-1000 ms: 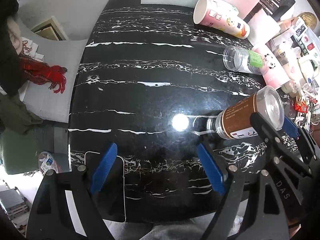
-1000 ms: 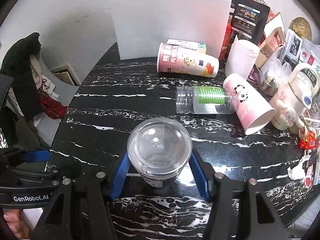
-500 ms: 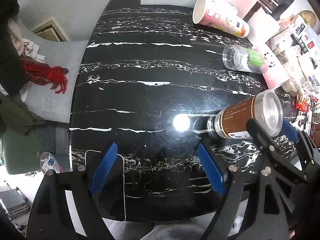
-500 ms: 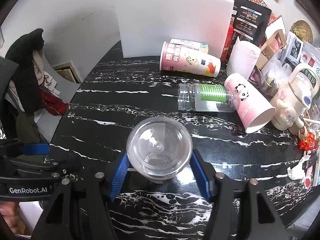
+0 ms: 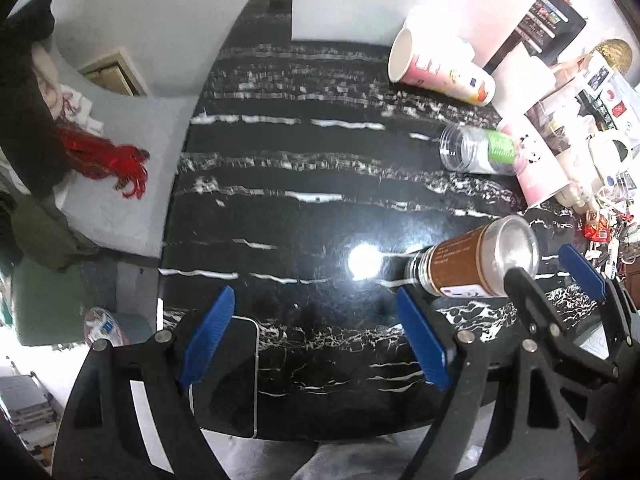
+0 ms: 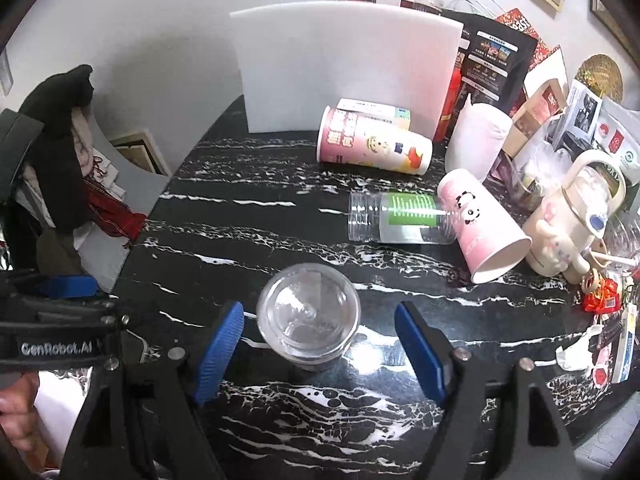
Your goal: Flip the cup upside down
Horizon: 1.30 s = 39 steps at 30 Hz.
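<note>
A clear plastic cup with a brown label stands upside down on the black marble table, its clear base facing up. In the right wrist view the cup sits between the two blue pads, with gaps on both sides. My right gripper is open around it and not touching it. My left gripper is open and empty over the table's front edge, left of the cup.
A phone lies at the table's front left corner. A pink cartoon cup, a clear bottle with a green label and a pink panda cup lie on their sides at the back. A white board and clutter line the back right.
My right gripper has opened and let go of the cup, which now stands upside down on the table. The left gripper has barely moved.
</note>
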Tool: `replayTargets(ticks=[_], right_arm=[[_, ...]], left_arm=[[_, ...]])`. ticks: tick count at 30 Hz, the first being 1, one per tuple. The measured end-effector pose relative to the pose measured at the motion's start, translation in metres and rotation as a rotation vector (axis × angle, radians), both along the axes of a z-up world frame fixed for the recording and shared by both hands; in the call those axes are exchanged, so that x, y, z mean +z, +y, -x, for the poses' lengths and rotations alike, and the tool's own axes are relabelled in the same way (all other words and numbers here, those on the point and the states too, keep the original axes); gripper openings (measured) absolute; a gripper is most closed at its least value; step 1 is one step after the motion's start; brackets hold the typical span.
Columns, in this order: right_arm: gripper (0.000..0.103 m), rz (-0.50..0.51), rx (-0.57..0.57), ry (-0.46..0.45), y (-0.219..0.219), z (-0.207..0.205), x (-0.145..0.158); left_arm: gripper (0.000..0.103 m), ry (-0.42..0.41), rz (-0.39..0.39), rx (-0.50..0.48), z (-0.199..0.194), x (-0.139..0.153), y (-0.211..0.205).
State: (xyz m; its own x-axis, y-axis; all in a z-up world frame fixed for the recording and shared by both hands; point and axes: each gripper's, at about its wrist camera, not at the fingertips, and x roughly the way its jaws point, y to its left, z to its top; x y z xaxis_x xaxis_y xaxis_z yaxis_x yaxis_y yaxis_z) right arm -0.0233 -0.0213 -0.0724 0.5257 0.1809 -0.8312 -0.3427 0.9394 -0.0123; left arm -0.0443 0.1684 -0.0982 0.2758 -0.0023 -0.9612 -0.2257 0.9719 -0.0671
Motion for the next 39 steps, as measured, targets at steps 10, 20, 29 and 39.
replayTargets(ticks=[10, 20, 29, 39], right_arm=[[0.078, 0.002, -0.031, 0.0, -0.021, 0.009, 0.049], [0.078, -0.001, -0.01, -0.002, -0.047, 0.01, 0.092], [0.078, -0.003, 0.013, 0.009, -0.066, 0.01, 0.109], [0.078, 0.002, 0.034, 0.05, -0.082, 0.009, 0.1]], left_arm=[[0.082, -0.064, -0.067, -0.027, 0.002, 0.056, -0.021], [0.082, -0.113, -0.044, -0.039, 0.011, 0.101, -0.048], [0.082, -0.14, -0.063, -0.04, 0.022, 0.126, -0.074], [0.082, -0.107, -0.061, -0.024, 0.036, 0.118, -0.099]])
